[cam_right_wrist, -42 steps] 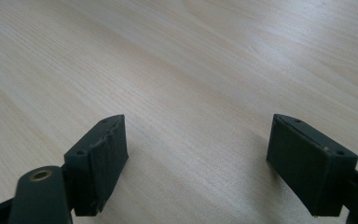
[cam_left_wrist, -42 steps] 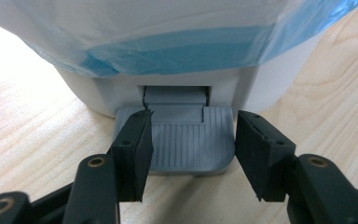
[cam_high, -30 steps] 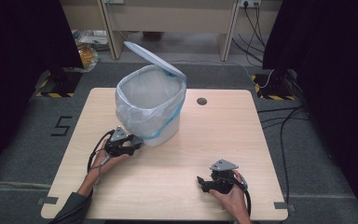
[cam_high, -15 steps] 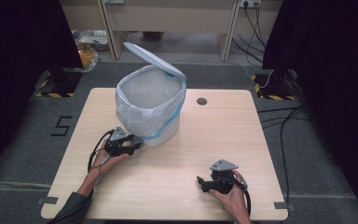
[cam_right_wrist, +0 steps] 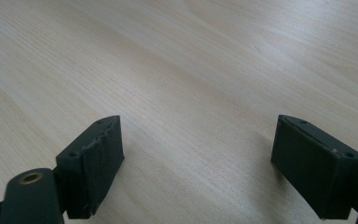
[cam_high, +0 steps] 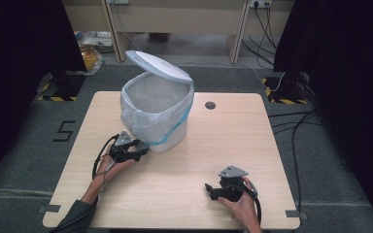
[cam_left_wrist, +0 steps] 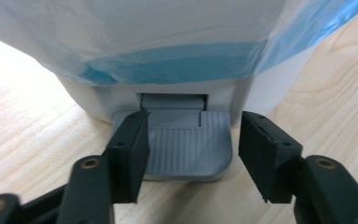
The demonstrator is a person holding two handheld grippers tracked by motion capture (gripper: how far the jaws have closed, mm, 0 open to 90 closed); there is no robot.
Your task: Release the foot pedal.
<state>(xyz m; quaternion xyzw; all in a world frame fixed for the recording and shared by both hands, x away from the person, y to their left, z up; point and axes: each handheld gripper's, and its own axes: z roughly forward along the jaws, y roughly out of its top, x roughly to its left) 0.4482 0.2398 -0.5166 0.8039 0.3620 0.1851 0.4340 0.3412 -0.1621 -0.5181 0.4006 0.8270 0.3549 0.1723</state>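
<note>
My left gripper jaws have just been parting and stand released over the bin's pedal, which lies dead ahead between them, pointing back at me. My right gripper rests released, well apart on the desk.

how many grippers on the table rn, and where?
2. The left gripper sits at the foot pedal of the lined pedal bin, jaws just opening, astride the pedal. The right gripper rests near the table's front right, jaws open over bare wood.
</note>
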